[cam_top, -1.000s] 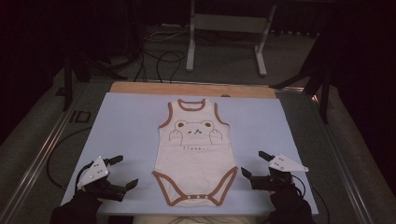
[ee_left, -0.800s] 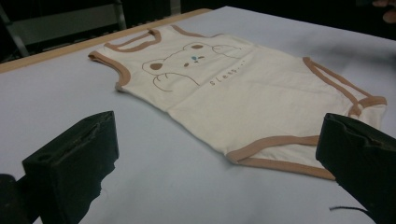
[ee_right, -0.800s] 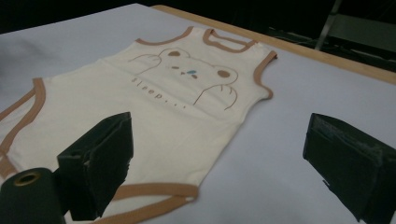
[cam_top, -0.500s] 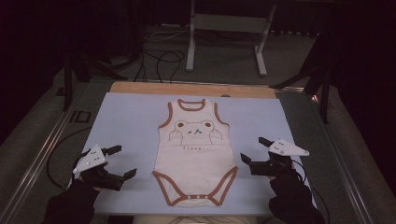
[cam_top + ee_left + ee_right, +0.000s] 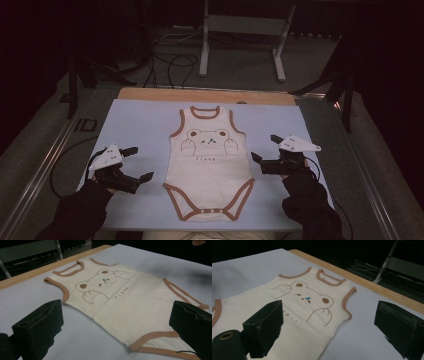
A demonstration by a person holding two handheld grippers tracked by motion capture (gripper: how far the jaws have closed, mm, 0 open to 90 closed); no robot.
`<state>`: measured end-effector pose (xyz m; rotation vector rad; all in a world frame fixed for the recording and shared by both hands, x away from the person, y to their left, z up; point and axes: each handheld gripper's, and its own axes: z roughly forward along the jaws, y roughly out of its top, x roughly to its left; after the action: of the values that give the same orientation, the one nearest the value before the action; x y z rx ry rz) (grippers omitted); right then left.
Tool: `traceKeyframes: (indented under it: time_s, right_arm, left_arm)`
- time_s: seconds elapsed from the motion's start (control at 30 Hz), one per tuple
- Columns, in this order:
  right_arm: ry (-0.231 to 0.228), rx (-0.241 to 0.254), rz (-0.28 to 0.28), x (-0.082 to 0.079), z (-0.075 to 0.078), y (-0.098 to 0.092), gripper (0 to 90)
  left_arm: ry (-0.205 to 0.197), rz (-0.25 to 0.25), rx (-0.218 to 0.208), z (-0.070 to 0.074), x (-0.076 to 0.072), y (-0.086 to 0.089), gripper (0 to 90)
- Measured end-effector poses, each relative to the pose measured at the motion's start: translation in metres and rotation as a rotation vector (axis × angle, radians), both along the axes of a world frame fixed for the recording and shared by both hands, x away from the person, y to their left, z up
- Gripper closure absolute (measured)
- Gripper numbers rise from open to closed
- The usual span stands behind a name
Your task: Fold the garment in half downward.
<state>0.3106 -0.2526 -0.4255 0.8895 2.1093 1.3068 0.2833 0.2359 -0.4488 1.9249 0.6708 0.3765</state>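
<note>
I find the bodysuit (image 5: 208, 162) lying flat, face up, in the middle of the counter (image 5: 135, 120), neck toward the far edge and snap end toward me. It is cream with brown binding at the neck, armholes and leg openings, and carries a bear drawing on the chest. My left gripper (image 5: 135, 163) sits just beside its left edge, my right gripper (image 5: 265, 147) just beside its right edge; neither touches the cloth. Both sets of jaws are released, spread wide with nothing between them.

The left gripper view adds what the high view blurs: the word "sleep" under the bear (image 5: 100, 282) and its blue nose. The right gripper view shows the wooden strip (image 5: 372, 287) along the far counter edge close up. The high view alone shows three snaps (image 5: 210, 212) at the crotch.
</note>
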Motion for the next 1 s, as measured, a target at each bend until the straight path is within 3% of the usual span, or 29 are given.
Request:
traceKeyframes:
  time_s: [0.3,0.57,1.0]
  right_arm:
    - [0.04,-0.01,0.017,0.017,-0.005,0.009,8.6]
    - [0.084,-0.011,0.038,0.033,-0.018,0.016,8.6]
    - [0.136,-0.03,0.037,0.052,-0.039,0.022,8.7]
  left_arm:
    - [0.031,0.0,-0.001,-0.002,0.018,-0.012,0.7]
    - [0.066,-0.004,0.02,-0.006,0.032,-0.019,0.7]
    - [0.089,0.008,0.046,-0.018,0.052,-0.03,0.7]
